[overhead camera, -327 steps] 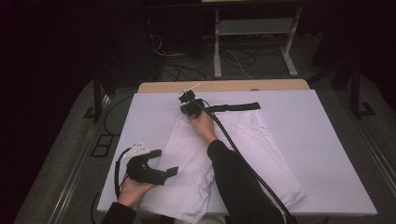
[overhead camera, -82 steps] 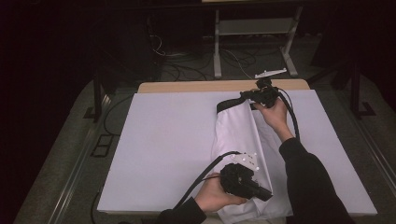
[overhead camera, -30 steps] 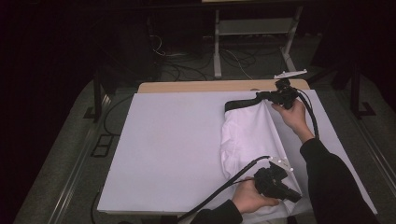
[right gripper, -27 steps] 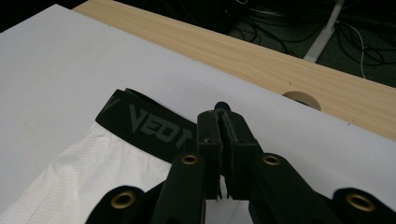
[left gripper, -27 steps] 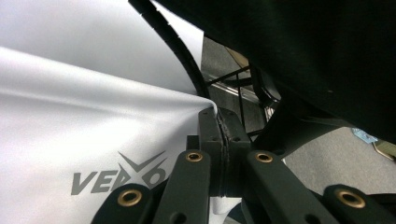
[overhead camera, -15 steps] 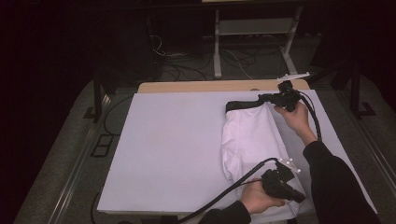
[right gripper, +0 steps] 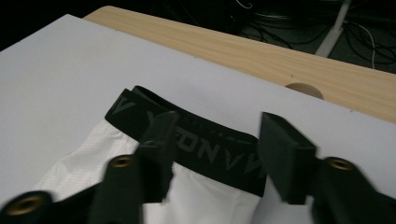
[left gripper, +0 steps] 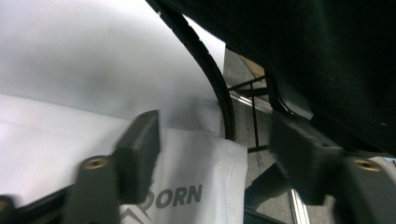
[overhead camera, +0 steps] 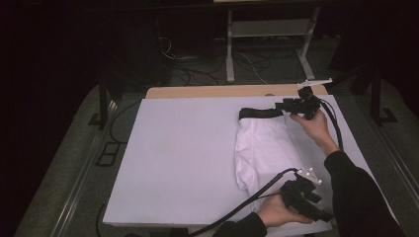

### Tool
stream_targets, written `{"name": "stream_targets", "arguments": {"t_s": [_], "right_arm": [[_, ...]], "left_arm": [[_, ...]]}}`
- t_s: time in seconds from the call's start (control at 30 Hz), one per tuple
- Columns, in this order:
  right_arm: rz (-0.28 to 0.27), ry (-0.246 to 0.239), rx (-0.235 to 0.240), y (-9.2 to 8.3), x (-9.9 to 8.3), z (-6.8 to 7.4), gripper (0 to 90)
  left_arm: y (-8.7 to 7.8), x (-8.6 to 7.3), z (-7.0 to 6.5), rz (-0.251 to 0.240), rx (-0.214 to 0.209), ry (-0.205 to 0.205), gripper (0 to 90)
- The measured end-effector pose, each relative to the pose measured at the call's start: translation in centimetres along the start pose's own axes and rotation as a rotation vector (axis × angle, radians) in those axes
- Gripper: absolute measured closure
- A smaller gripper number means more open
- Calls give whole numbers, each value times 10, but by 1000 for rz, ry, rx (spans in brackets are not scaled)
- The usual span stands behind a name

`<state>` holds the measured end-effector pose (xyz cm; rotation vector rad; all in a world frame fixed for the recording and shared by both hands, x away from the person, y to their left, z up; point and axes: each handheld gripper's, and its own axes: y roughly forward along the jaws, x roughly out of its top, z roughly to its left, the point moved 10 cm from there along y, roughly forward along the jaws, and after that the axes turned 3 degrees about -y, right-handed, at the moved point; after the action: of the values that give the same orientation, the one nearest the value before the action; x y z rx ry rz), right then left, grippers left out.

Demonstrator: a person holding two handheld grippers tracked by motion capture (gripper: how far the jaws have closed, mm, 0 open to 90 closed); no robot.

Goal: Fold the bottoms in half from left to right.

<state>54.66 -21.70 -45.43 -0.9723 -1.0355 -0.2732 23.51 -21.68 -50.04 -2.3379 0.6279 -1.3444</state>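
- A pair of white shorts (overhead camera: 264,150) with a black elastic waistband (overhead camera: 260,113) lay folded on the right half of the white sheet (overhead camera: 188,153) that covered the table, waistband toward the far edge and the legs running back toward the person.
- The right gripper (overhead camera: 285,105) sat at the far right end of the waistband, held by the person's right hand (overhead camera: 314,124), its cable trailing back along the dark sleeve.
- In the right gripper view the right gripper (right gripper: 215,154) had its jaws apart, having just been opening; the waistband (right gripper: 187,140) with its grey lettering lay below and between them, with neither pad pressing on it.
- The bare wooden strip of the tabletop (right gripper: 261,56) ran beyond the sheet's far edge, with a round hole in it.
- The left gripper (overhead camera: 321,215) rested near the front right corner of the sheet, over the lower end of the shorts, in the person's left hand (overhead camera: 274,212).
- In the left gripper view the left gripper (left gripper: 215,149) also stood with its jaws spread, having just been opening; the corner of the white fabric (left gripper: 196,182), printed with grey letters, lay flat beneath them and was not pinched.
- A black cable (left gripper: 205,70) curved past that corner, and the dark sleeve (left gripper: 317,56) filled the upper right.
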Motion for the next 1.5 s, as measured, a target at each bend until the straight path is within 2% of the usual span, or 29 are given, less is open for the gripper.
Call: {"name": "stream_targets", "arguments": {"t_s": [0.07, 0.2, 0.27, 0.37, 0.5, 0.7, 0.97, 1.5], "right_arm": [[-1, 2, 15, -2, 0, 2, 313], [8, -17, 25, -5, 0, 6, 141], [3, -19, 29, -7, 0, 7, 130], [6, -23, 29, -9, -1, 10, 13], [5, -17, 37, -11, -3, 11, 0], [21, -16, 24, -15, -7, 11, 0], [-2, -12, 22, -26, -6, 16, 0], [-21, -3, 11, -43, -16, 22, 0]], "left_arm": [[-5, 2, 0, -16, -5, 3, 219], [-14, 4, 3, -30, 21, 19, 119], [-19, 6, 4, -45, 25, 19, 72], [-25, 6, 7, -50, 29, 22, 0], [-35, 7, 12, -64, 52, 28, 0], [-54, 12, 20, -101, 79, 32, 0], [-80, 14, 32, -136, 126, 28, 0], [-104, 9, 54, -146, 183, 36, 0]]}}
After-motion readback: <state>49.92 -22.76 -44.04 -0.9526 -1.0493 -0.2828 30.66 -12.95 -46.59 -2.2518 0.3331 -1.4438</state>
